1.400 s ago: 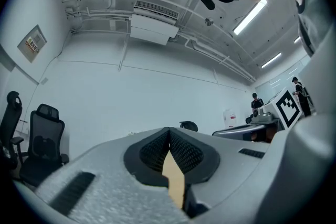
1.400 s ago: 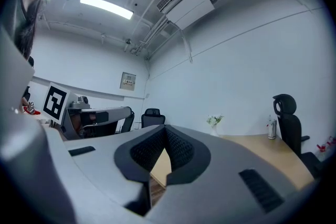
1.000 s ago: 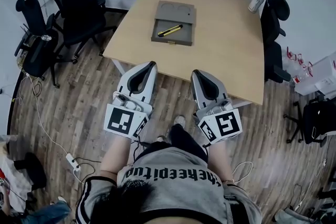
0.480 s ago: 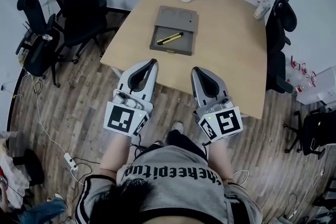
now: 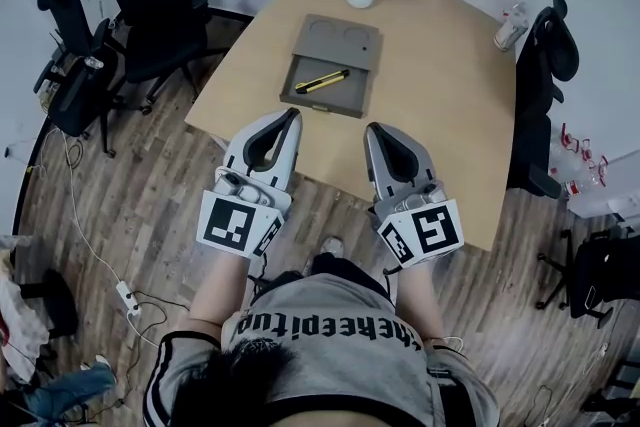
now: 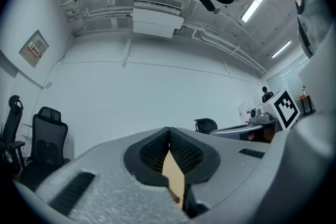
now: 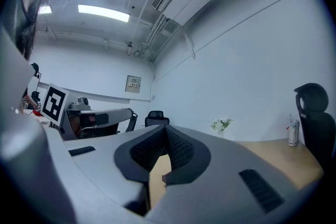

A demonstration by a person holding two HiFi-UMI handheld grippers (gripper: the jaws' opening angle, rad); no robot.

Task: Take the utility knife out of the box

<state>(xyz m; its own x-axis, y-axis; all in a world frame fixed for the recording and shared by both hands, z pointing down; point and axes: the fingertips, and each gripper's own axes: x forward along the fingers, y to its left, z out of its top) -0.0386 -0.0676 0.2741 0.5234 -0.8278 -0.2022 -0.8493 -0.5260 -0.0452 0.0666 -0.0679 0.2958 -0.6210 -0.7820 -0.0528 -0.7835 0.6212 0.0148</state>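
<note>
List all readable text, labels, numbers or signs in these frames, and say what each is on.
"thekeepitup": best reading of the print on the person's shirt, upside down in the head view.
Wall notice, left gripper view: too small to read.
Wall plaque, right gripper view: too small to read.
Bottle label on the table: too small to read.
Marker cubes: square patterns only, no text.

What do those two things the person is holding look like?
The left tool and right tool are pale grey, rounded shells that taper to a point, with a dark teardrop hollow lined by ribbed black pads. Each carries a white cube printed with black square markers. The person wears a grey shirt with black lettering and striped sleeve edges.
</note>
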